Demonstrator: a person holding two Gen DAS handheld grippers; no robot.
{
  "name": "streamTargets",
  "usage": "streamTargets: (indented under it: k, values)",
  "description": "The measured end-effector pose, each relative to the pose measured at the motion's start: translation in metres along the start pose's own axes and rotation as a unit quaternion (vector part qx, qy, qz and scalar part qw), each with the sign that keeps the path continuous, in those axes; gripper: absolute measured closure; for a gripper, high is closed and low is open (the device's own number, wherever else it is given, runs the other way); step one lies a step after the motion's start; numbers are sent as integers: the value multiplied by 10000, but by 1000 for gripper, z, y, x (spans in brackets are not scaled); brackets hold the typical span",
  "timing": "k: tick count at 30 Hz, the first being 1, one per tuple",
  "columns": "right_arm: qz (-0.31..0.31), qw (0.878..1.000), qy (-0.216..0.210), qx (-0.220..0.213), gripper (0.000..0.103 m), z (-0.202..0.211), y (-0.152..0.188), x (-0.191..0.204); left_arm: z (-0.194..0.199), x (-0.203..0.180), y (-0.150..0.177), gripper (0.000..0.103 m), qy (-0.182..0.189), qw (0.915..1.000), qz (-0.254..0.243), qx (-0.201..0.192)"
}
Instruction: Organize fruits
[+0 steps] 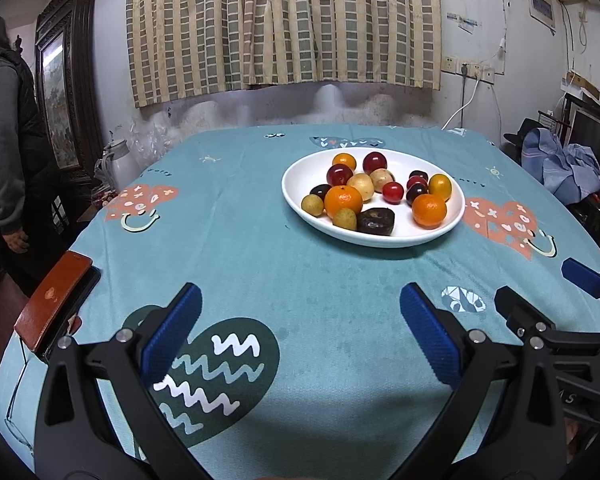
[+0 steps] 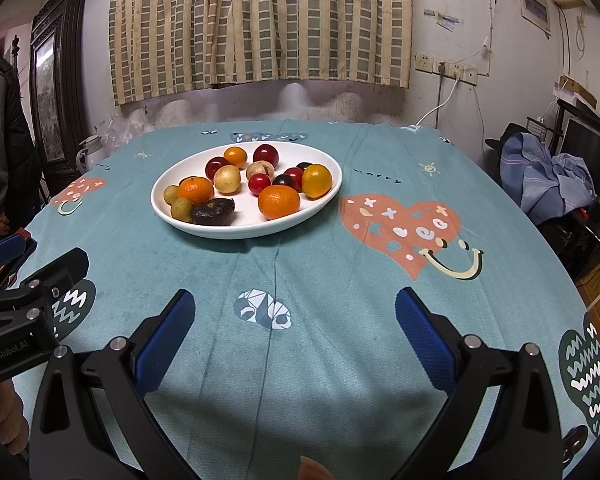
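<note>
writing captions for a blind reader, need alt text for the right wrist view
A white plate of mixed small fruit, including oranges, sits on a teal tablecloth printed with hearts. The right gripper hangs open and empty in the foreground, short of the plate, with the left gripper at the left edge.

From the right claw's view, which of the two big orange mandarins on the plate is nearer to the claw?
The mandarin on the right side of the plate, near its front rim; the other mandarin sits farther left, behind the dark fruit.
</note>
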State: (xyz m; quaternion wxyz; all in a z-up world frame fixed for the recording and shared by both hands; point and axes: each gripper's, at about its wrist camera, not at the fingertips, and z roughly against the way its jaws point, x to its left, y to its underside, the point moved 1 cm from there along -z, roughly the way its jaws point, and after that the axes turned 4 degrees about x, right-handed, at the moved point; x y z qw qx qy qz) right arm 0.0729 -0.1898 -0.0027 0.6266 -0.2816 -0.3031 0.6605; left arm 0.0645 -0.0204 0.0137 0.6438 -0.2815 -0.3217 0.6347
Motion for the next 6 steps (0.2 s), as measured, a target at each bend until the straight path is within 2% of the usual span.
streamTargets:
  k: [6]
  values:
    - [-8,10000,-6,-5,3,0,0,0,2,2,-2,2,-30,10000,-21,-12]
